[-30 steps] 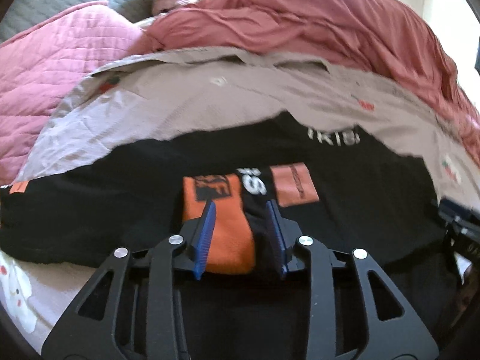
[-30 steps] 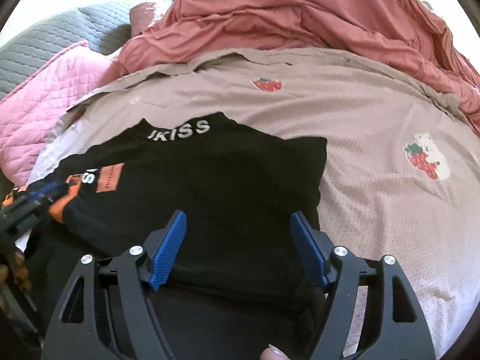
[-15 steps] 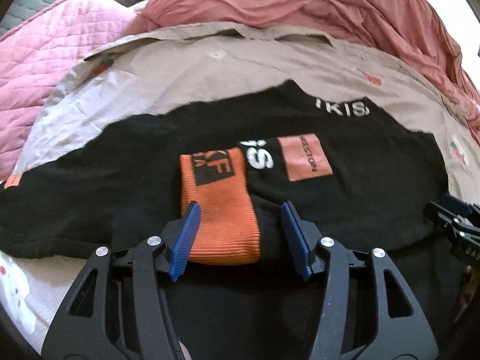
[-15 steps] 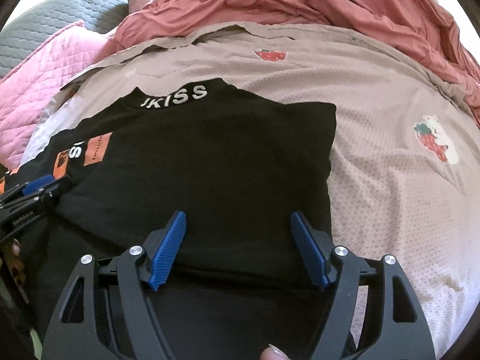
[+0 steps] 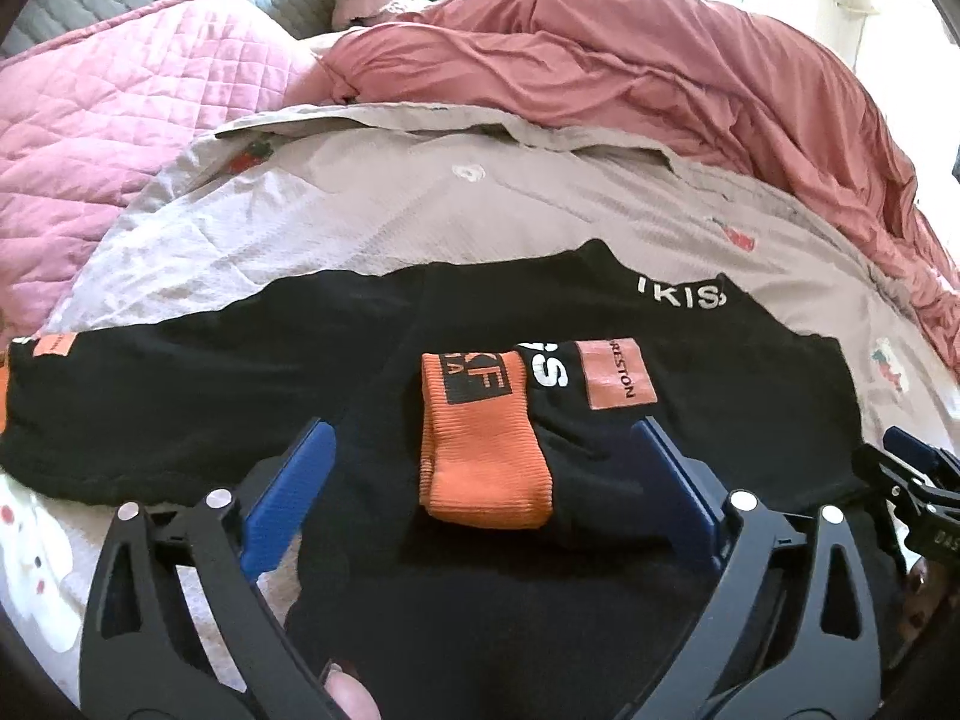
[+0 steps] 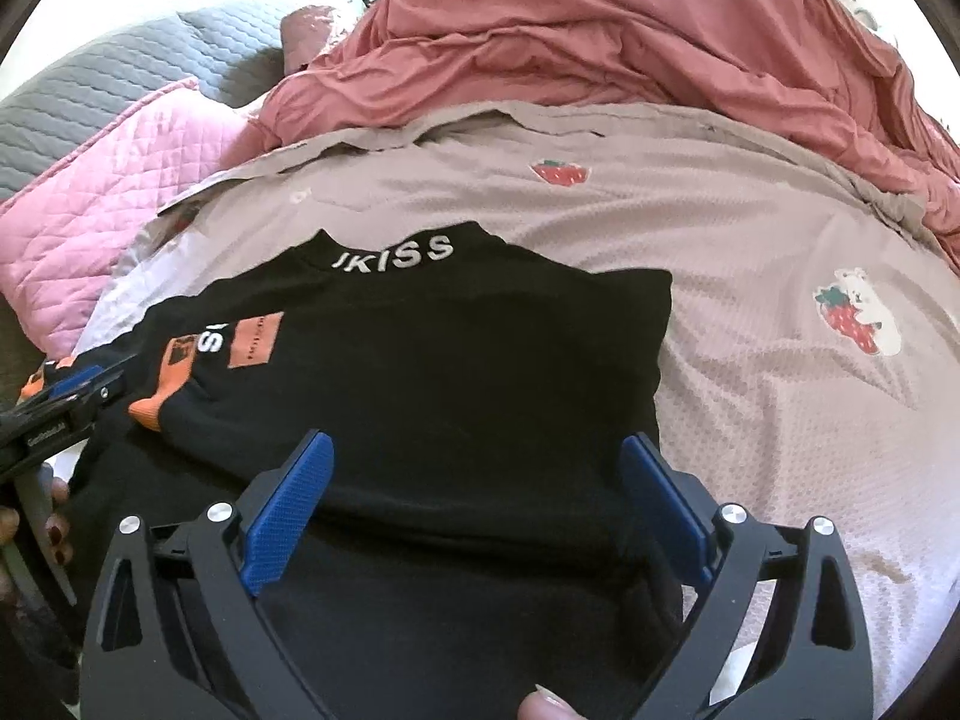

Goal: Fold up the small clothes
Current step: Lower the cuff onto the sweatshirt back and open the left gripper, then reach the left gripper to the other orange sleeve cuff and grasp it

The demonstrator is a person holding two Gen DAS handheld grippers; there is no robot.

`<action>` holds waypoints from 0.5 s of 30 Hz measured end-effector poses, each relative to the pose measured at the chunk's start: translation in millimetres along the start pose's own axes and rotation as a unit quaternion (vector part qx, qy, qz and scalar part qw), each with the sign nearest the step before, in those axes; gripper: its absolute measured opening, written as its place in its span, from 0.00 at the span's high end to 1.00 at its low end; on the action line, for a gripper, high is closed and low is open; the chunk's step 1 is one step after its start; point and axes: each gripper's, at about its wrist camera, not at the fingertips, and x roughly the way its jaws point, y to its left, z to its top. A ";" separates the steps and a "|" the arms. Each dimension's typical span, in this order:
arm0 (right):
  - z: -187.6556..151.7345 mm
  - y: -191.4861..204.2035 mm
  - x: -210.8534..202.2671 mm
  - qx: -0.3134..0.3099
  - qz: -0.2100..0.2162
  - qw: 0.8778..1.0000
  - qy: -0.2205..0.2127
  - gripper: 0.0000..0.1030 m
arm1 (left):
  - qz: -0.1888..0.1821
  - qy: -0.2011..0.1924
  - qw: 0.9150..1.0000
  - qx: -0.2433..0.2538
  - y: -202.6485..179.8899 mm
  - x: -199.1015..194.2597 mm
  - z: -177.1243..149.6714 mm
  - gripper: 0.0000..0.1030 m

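A small black top [image 5: 720,420] with white collar lettering and orange patches lies flat on the bed; it also shows in the right wrist view [image 6: 456,372]. One sleeve is folded in across the chest, its orange cuff [image 5: 480,450] lying on the body. The other sleeve [image 5: 150,402] stretches out to the left. My left gripper [image 5: 480,492] is open, its blue fingers either side of the orange cuff, holding nothing. My right gripper [image 6: 474,510] is open over the right lower part of the top, empty. Each gripper shows at the edge of the other's view.
The top lies on a beige sheet [image 6: 750,240] printed with strawberries and bears. A crumpled red-pink blanket [image 5: 660,78] is piled behind it. A pink quilted cover [image 5: 120,120] and a grey quilt [image 6: 108,78] lie at the left.
My left gripper has opened wide and let go of the orange cuff, drawing back a little. The folded sleeve stays on the chest. My right gripper stays open, barely moved.
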 end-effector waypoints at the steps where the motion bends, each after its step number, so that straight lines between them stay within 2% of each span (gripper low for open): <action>1: 0.5 1.2 -1.4 -0.001 0.001 1.000 -0.002 0.07 | 0.001 -0.003 1.000 0.001 0.6 -2.1 -0.6 0.10; 7: 1.7 12.8 -12.7 -0.006 0.008 1.000 -0.013 0.07 | 0.016 -0.021 1.000 0.010 5.4 -16.8 -6.2 0.09; 15: 3.1 42.8 -23.1 -0.021 0.023 0.999 -0.024 0.07 | 0.030 -0.032 0.999 -0.005 21.7 -29.6 -11.8 0.09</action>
